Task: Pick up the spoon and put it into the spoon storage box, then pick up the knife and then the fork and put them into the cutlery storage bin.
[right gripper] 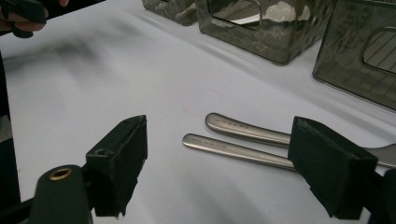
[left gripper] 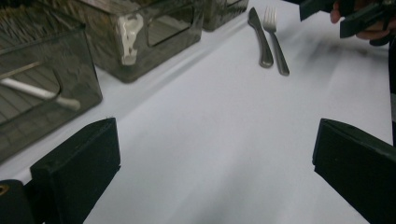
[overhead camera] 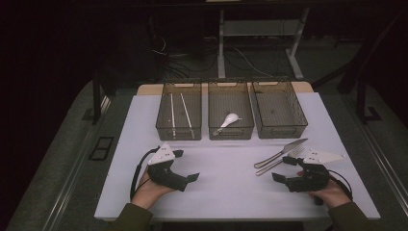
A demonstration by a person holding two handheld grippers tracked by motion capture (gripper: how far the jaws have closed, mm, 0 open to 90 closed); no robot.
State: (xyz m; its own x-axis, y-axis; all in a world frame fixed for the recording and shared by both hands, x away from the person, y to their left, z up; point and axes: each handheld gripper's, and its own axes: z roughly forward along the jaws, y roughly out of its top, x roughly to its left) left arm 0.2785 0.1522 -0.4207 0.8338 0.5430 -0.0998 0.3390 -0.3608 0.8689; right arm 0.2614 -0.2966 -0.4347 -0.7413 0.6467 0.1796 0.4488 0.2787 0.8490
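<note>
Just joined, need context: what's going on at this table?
A person holds a gripper in each hand over a white table, apparently sorting cutlery into three bins. The left bin has chopsticks, the middle bin a white spoon. A knife and fork lie on the table. The right gripper, open, sits by their handles; the left gripper is open and empty.
</note>
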